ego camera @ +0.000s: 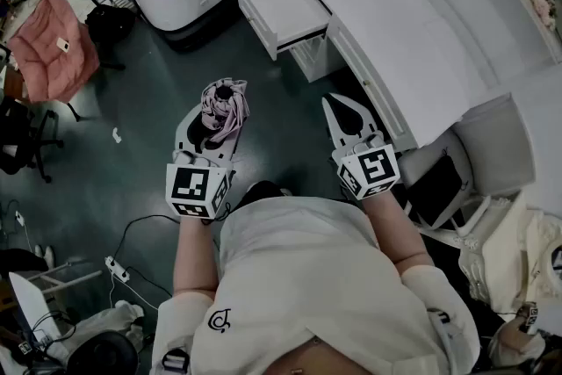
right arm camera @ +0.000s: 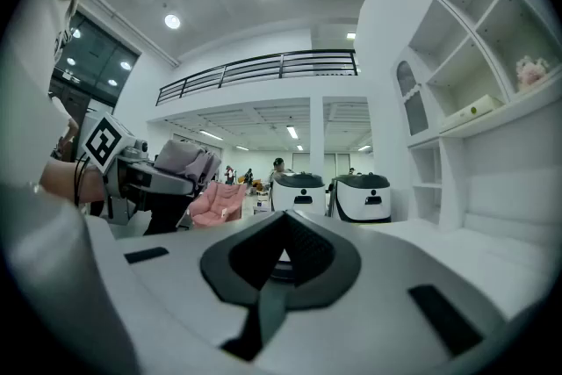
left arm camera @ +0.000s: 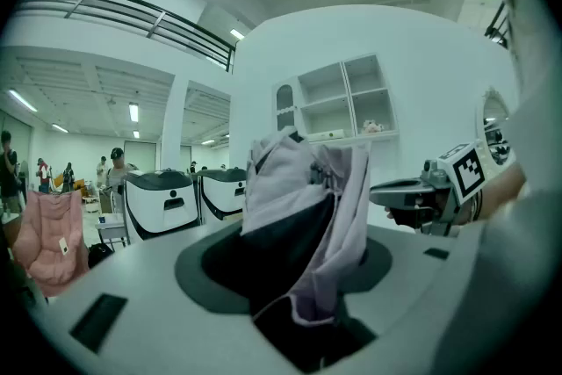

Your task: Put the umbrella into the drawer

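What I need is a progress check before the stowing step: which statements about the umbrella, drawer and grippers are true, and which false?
1. The left gripper holds the umbrella. True.
2. The drawer is pushed shut. False: it stands pulled open.
3. The right gripper grips nothing. True.
4. The umbrella already lies in the drawer. False: it is over the floor, clamped in the left gripper.
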`<control>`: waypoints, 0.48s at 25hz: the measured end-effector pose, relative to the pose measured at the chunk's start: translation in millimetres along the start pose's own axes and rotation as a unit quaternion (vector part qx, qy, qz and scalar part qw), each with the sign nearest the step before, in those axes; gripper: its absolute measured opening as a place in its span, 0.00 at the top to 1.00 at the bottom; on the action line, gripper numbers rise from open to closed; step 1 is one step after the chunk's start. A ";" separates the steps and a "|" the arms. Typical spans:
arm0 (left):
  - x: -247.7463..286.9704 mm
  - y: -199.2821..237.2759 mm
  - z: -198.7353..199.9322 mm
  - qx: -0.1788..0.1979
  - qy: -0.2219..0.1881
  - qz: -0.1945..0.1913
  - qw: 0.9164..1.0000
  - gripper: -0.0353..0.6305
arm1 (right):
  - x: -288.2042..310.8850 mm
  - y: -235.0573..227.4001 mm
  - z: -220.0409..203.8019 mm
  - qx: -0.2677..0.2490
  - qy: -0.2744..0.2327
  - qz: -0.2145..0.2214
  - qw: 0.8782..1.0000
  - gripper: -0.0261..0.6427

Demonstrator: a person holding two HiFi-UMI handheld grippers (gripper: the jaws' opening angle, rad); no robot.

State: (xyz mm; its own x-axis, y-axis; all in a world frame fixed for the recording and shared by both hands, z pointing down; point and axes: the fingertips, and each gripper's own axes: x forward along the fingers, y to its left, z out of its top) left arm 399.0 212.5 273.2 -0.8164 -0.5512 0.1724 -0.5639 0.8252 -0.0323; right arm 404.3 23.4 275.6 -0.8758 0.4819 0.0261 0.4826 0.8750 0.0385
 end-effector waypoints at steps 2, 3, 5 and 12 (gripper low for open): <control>3.0 1.6 -0.7 -0.003 0.000 -0.001 1.000 0.59 | 3.1 -2.8 -1.8 0.004 0.000 -0.003 1.000 0.96; 4.6 2.4 -1.0 -0.004 0.000 -0.002 1.000 0.59 | 4.6 -3.9 -2.4 0.005 0.000 -0.005 1.000 0.96; 7.9 2.9 -1.7 -0.005 0.001 -0.002 1.000 0.59 | 6.7 -5.4 -4.2 0.005 0.000 -0.005 1.000 0.95; 22.5 1.4 -3.1 -0.003 0.003 -0.007 1.000 0.59 | 17.7 -8.2 -6.6 0.004 -0.003 0.003 1.000 0.95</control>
State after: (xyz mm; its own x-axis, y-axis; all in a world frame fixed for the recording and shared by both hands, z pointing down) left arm 380.3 201.7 280.0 -0.8072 -0.5624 0.1790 -0.5751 0.8177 -0.0244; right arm 384.9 24.4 282.4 -0.8725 0.4883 0.0195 0.4887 0.8720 0.0296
